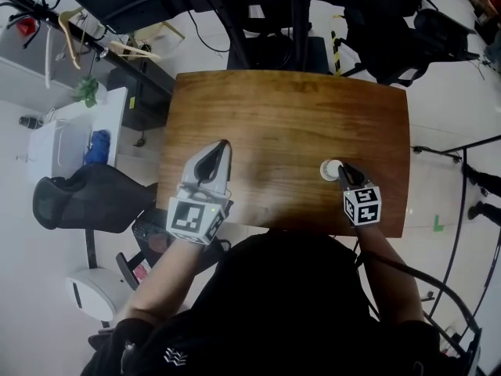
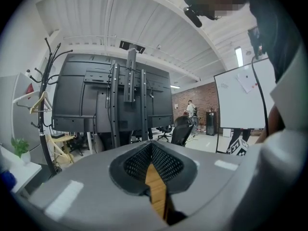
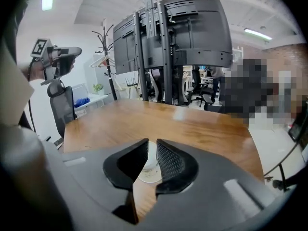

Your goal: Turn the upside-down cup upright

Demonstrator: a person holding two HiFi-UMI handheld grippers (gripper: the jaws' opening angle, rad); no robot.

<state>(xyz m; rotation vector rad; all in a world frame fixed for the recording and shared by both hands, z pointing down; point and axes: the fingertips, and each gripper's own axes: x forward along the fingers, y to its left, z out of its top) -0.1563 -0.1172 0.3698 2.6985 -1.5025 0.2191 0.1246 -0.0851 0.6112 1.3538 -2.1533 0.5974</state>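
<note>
Cup (image 1: 332, 170) sits at right gripper (image 1: 342, 171) tips, white wall inside narrow gap of slightly parted jaws; left gripper (image 1: 223, 144) closed, empty.

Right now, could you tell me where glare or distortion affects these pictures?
Head view: soft sheen on the table left of the cup. Right gripper view: a bright reflection on the far table, fisheye bending, dark corners. Left gripper view: same fisheye rim, ceiling light blown out.

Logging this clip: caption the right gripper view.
Right gripper, jaws slightly parted, white cup between them on the wooden table.
</note>
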